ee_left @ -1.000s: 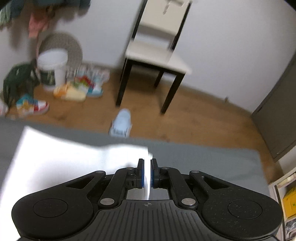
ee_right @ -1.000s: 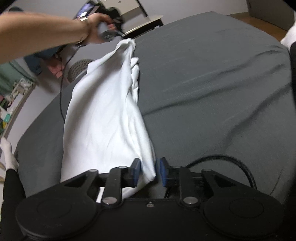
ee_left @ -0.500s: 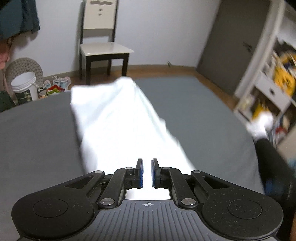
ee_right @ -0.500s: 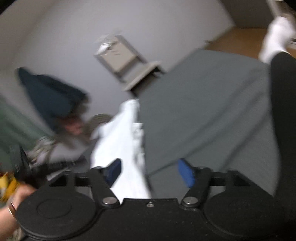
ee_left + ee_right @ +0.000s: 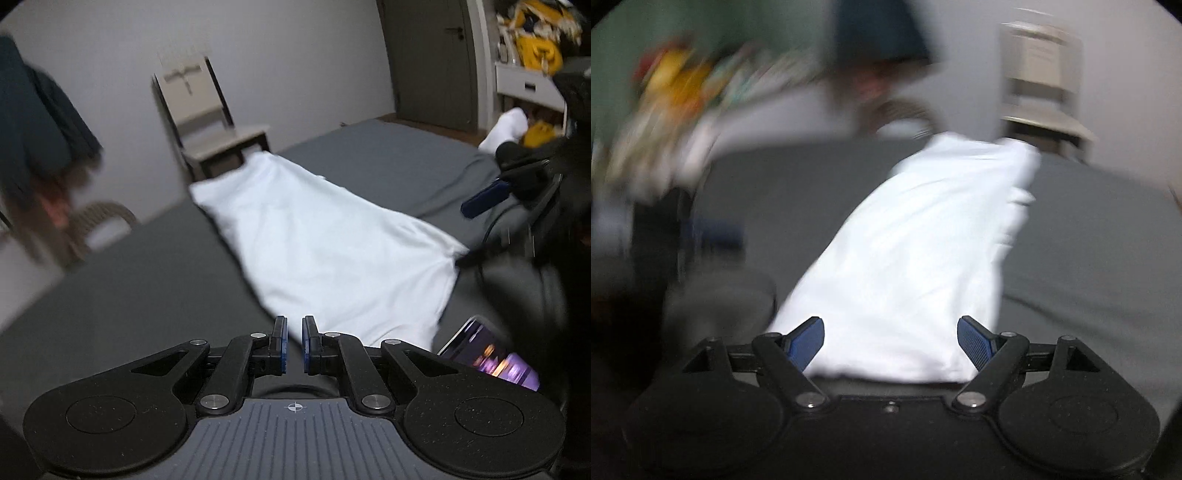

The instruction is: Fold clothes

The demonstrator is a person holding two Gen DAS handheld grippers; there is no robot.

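- White garment lies spread lengthwise on a grey bed, folded into a long narrow panel; one end reaches toward the far edge of the bed near a chair, the other end lies close to both grippers.
- Same garment in the right wrist view: broad near end lies just in front of the gripper, far end tapers toward the chair. This view is heavily motion-blurred.
- Left gripper: fingers drawn nearly together, only a thin gap between the blue pads. The near edge of the garment lies just beyond the tips; no cloth shows in the gap. Whether a hem is pinched there, I cannot tell.
- Right gripper: fingers spread wide, grasping nothing. The near end of the garment shows between the two blue pads; contact with the cloth cannot be judged through the blur.
- In the left wrist view the right gripper shows at the right edge, above the bed beside the garment's near corner, one blue pad sticking out, a dark cable trailing below it.
- Phone with a lit screen lies on the bed just right of the left gripper, close to the garment's near edge.
- White sock at the far right, past the bed, near a shelf of yellow items.
- Dark clothing hangs at the left wall.
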